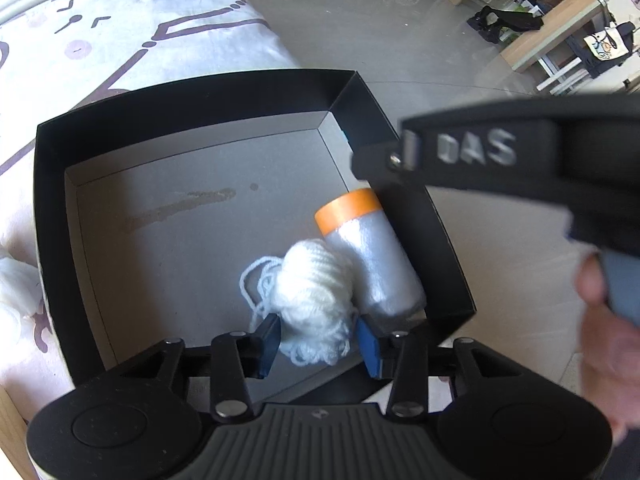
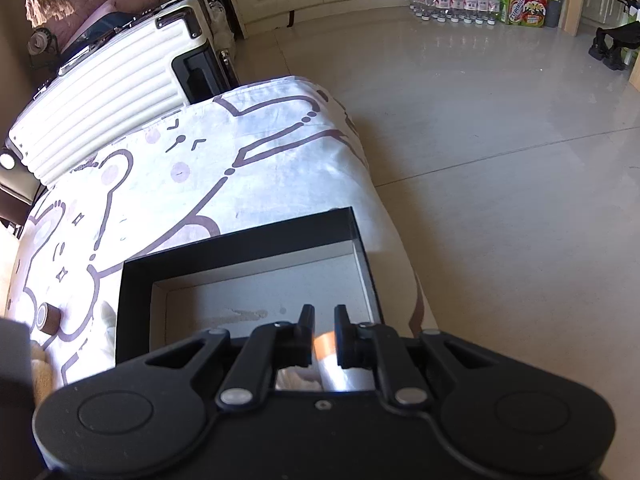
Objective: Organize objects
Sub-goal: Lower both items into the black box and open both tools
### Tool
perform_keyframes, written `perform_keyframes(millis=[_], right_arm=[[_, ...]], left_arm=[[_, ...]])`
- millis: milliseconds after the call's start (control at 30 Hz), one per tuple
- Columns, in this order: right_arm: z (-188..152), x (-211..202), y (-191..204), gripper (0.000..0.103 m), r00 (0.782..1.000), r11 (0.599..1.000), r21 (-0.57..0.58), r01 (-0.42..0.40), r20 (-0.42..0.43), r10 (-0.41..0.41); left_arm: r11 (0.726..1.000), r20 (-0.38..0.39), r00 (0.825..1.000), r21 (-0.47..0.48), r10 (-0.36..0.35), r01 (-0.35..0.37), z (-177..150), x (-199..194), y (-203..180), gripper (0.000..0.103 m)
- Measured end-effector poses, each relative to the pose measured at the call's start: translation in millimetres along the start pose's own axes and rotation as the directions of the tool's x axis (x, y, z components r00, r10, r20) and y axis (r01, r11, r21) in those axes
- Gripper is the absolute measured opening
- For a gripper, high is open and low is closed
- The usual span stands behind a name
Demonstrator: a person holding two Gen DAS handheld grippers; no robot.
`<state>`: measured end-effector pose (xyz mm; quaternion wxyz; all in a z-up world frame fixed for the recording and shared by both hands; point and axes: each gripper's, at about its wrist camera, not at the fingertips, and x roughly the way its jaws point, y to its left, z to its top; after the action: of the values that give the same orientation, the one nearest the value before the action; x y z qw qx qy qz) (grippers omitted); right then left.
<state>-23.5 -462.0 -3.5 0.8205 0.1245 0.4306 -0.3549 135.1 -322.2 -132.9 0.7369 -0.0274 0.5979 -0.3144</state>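
While the white yarn ball (image 1: 316, 292) is pinched by the left tongs (image 1: 316, 338) inside the black box (image 1: 200, 108), beside the orange-capped roll (image 1: 372, 256), its loose strands could be snagged on release, the right tongs (image 2: 322, 334) being narrowly spread and empty.

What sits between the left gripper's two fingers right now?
The white yarn ball, lying in the black box beside the orange-capped roll; the left wrist view shows it.
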Motion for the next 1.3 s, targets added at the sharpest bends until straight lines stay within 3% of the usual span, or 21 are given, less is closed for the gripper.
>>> perform_keyframes(millis=[200,267,433,1100,1300], right_arm=[[1,14,2,0.010,1.000,1.000,0.006,0.006,-0.012,-0.006],[0,18,4,0.010,1.000,1.000,-0.009,0.008,-0.021,-0.008],[0,21,4,0.010,1.000,1.000,-0.029,0.013,-0.026,-0.014],[-6,22,9,0.011,0.998,0.996,-0.084,0.003,-0.057,-0.008],[-4,8,11,0.012,1.000,0.996,-0.086,-0.004,-0.023,0.002]], left_arm=[[0.999,0.008,0.999,0.000,-0.040,0.040,-1,-6,6,0.041],[0.999,0.006,0.999,0.002,-0.046,0.046,0,-5,7,0.025],[0.999,-0.008,0.999,0.009,-0.043,0.043,3,-1,2,0.024],[1.000,-0.013,1.000,0.005,-0.021,0.021,-1,7,1,0.025],[0.999,0.012,0.999,0.023,0.032,-0.032,-4,-3,-3,0.041]])
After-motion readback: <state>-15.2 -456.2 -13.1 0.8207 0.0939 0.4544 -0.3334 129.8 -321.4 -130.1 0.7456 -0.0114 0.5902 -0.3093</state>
